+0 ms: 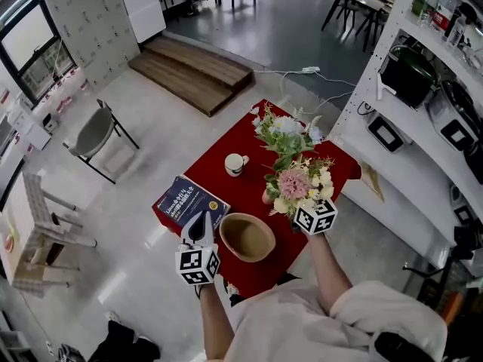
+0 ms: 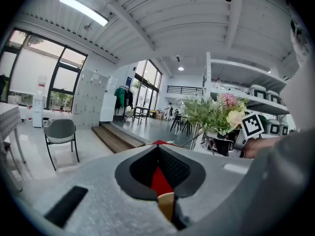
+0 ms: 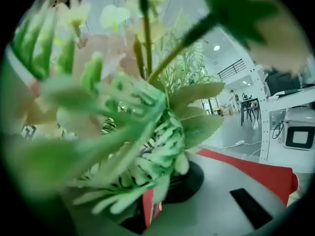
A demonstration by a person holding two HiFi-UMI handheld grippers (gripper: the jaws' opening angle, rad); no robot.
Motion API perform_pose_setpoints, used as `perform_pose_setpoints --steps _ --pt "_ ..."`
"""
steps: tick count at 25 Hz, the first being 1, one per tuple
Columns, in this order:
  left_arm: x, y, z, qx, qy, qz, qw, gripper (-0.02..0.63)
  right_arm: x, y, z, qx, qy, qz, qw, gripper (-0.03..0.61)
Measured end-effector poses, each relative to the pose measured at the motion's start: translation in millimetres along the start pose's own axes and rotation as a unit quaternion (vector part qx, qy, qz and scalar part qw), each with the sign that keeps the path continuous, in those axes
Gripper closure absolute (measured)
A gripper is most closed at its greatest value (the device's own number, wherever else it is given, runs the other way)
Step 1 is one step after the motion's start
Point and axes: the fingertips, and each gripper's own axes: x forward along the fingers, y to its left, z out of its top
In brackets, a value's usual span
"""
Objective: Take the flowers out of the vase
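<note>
Matt red cloth over the table [image 1: 253,191]. Smooth, matt wood for the bowl [image 1: 246,237]. Glossy white glaze on the mug [image 1: 235,164]. Shiny paper cover on the book [image 1: 190,203]. Waxy, plastic-looking leaves on the flowers [image 1: 298,183].

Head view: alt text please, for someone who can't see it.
A person's right gripper reaches into a pink and cream flower bunch on a red-clothed table; the left gripper hovers by a round wooden bowl and blue book.

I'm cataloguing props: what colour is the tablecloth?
The tablecloth is red, seen best in the head view.
</note>
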Motion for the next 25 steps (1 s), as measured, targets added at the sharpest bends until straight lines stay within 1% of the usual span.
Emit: perform_pose_setpoints --steps 10,19,23,25 --pt "6 -12 -1 0.004 0.008 -0.067 0.9977 0.604 -21 31 -4 0.03 -0.014 -0.02 0.999 0.555" --pt "4 -27 -7 0.018 0.021 -0.138 0.9901 0.604 -50 62 -24 0.065 -0.022 -0.055 0.996 0.555" --pt "7 -34 -7 0.016 0.01 -0.158 0.9873 0.604 -60 74 -31 0.061 -0.025 -0.06 0.996 0.555" --pt "11 -34 -6 0.023 0.006 -0.166 0.9858 0.604 -61 78 -32 0.052 -0.029 -0.061 0.996 0.555"
